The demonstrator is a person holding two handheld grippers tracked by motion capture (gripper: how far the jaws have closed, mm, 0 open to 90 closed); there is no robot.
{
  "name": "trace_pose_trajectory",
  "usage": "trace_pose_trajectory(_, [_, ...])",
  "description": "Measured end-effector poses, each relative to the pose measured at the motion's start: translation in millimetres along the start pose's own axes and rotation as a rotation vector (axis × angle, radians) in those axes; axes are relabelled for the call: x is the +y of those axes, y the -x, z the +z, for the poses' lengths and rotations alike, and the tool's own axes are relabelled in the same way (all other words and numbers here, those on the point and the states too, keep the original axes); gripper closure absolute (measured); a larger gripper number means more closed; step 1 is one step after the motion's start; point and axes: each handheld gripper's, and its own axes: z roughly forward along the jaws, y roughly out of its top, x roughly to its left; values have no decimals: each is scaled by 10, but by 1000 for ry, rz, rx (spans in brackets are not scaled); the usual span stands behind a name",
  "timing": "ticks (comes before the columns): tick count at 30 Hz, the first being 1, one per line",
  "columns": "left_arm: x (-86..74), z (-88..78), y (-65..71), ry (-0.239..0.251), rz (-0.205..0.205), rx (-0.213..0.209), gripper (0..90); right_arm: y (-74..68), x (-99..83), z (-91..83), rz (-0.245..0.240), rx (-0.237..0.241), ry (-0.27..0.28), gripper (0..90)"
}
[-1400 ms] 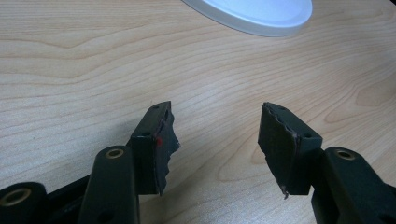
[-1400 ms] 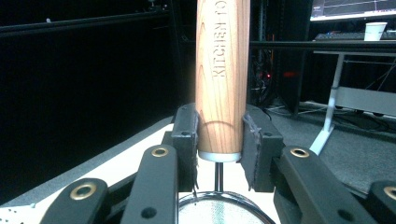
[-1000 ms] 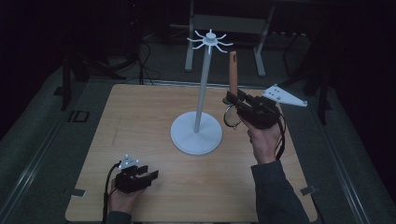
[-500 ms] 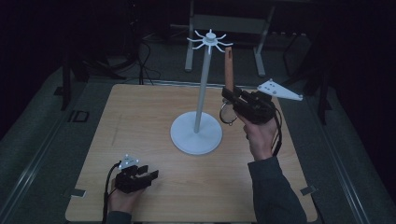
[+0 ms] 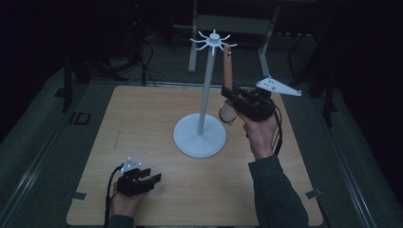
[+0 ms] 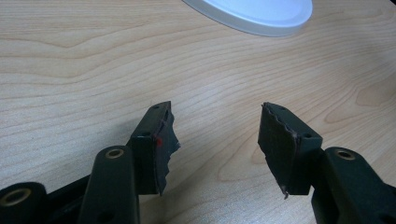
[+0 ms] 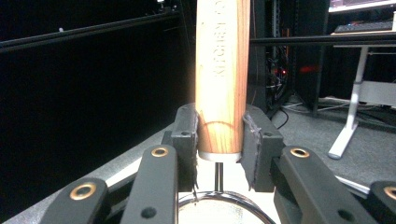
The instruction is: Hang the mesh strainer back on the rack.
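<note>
A pale wooden table (image 5: 142,142) fills the middle of the frame; grey desk legs (image 5: 192,42) and cables (image 5: 142,52) sit upper centre.

black tongs (image 7: 219,154) with brass rivets, jagged dark pads (image 6: 166,140), grey three-cornered plate (image 5: 278,87), dark sleeve (image 5: 278,194)

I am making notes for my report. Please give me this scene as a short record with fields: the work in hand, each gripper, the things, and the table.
work: hanging a strainer on a hook stand
right gripper: shut on the wooden handle of the strainer, held upright, ring end low
handle tip: near the hooks at the top of the stand; whether it touches, I cannot tell
stand base: white disc, near the table middle
left gripper: open, nothing between the jaws, low over the wooden table
</note>
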Motion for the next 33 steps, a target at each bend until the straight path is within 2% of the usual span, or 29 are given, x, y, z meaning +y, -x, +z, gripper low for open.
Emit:
trace_pose_trajectory(10, [1, -6, -5, 0, 1, 0, 456, -7, 7, 75, 4, 11, -21, 683])
trace_pose_trajectory(13, [1, -7, -4, -1, 1, -2, 456, -11, -4, 70, -17, 4, -26, 603])
trace_pose_trajectory(16, [1, -6, -4, -1, 3, 0, 456, -20, -16, 47, -44, -17, -35, 573])
trace_pose_trajectory(33, [2, 6, 5, 0, 1, -1, 456, -50, -53, -83, -146, -73, -108, 551])
